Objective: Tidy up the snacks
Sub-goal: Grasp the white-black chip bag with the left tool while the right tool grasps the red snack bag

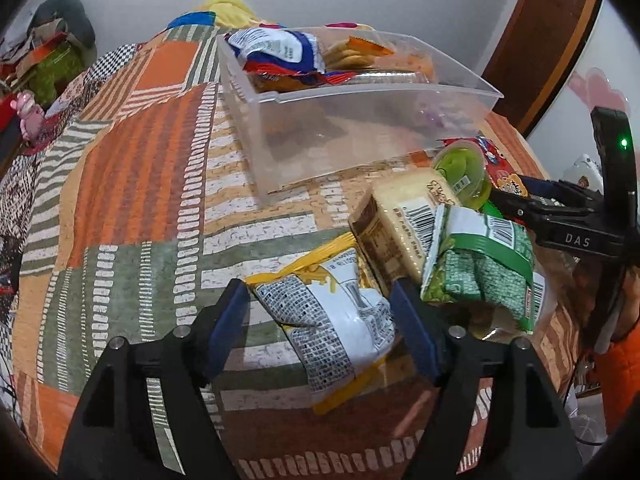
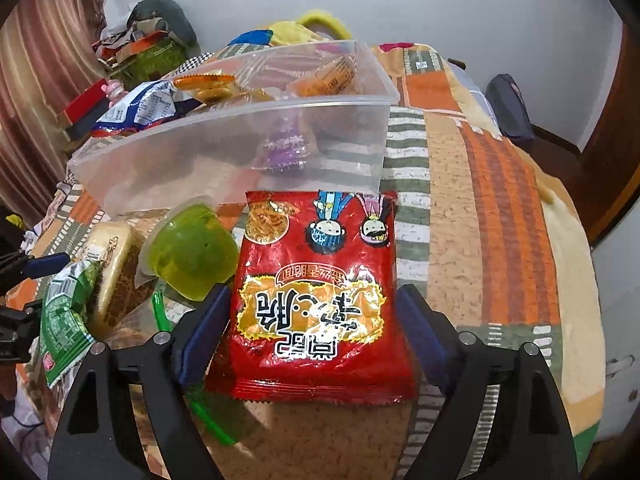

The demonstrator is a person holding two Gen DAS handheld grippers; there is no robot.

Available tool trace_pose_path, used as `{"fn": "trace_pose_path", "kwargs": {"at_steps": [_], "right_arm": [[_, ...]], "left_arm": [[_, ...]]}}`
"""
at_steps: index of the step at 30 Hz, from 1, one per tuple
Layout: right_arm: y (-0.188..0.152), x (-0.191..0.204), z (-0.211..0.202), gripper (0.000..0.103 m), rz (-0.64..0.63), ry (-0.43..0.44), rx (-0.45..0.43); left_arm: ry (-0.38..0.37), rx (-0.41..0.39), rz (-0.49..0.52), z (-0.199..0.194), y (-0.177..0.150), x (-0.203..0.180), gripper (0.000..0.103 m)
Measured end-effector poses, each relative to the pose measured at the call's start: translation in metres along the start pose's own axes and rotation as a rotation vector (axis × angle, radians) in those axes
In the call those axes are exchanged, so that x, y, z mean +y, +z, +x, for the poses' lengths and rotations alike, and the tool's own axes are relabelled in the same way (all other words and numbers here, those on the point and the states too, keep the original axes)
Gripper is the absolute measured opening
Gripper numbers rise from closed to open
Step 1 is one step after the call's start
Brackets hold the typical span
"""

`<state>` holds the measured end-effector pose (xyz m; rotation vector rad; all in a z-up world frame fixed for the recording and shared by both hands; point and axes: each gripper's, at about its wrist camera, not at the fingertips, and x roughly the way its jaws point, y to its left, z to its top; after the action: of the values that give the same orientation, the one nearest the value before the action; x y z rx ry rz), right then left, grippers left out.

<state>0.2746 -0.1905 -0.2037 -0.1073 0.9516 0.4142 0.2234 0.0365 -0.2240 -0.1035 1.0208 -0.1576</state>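
A clear plastic bin sits on the patchwork cloth, partly filled with snack packs. My left gripper is open, its jaws on either side of a yellow-and-white snack bag lying on the cloth. My right gripper is open around a red noodle snack bag lying flat in front of the bin. A green jelly cup, a wrapped cake and a green-and-white packet lie between the two grippers.
The patchwork cloth covers a rounded surface that drops away at the edges. Clutter is piled at the far left. A dark bag lies at the far right, near a wooden door frame.
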Motion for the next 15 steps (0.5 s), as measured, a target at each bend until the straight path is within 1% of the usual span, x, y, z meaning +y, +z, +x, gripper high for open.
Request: {"fn": "trace_pose_path", "kwargs": {"at_steps": [1,3,5,9,12,13,14,15], "right_arm": [[-0.002,-0.001,-0.001,0.075,-0.002,-0.005,-0.004],[-0.004,0.000,-0.005,0.067,-0.008,0.000,-0.015],[-0.008,0.001,-0.009,0.063,-0.014,-0.013,-0.026],[-0.014,-0.001,-0.014,0.063,-0.007,-0.005,-0.033],[-0.018,-0.002,-0.020,0.062,0.005,-0.005,-0.041],[-0.020,-0.003,-0.022,0.062,0.009,-0.004,-0.043],[-0.021,-0.004,-0.025,0.062,0.014,-0.002,-0.047],[-0.022,-0.005,-0.027,0.062,0.019,-0.001,-0.050]], "left_arm": [[0.003,-0.002,-0.004,0.000,-0.001,0.001,0.076],[0.021,-0.015,-0.011,-0.002,-0.003,0.006,0.076],[0.040,-0.024,-0.027,-0.002,-0.005,0.011,0.077],[0.036,-0.026,-0.061,-0.002,-0.007,0.018,0.077],[0.038,-0.039,-0.057,-0.005,-0.011,0.015,0.071],[0.026,-0.037,-0.054,-0.005,-0.012,0.014,0.060],[-0.002,-0.028,-0.053,-0.005,-0.013,0.013,0.048],[-0.013,-0.023,-0.055,-0.004,-0.013,0.012,0.047]]}}
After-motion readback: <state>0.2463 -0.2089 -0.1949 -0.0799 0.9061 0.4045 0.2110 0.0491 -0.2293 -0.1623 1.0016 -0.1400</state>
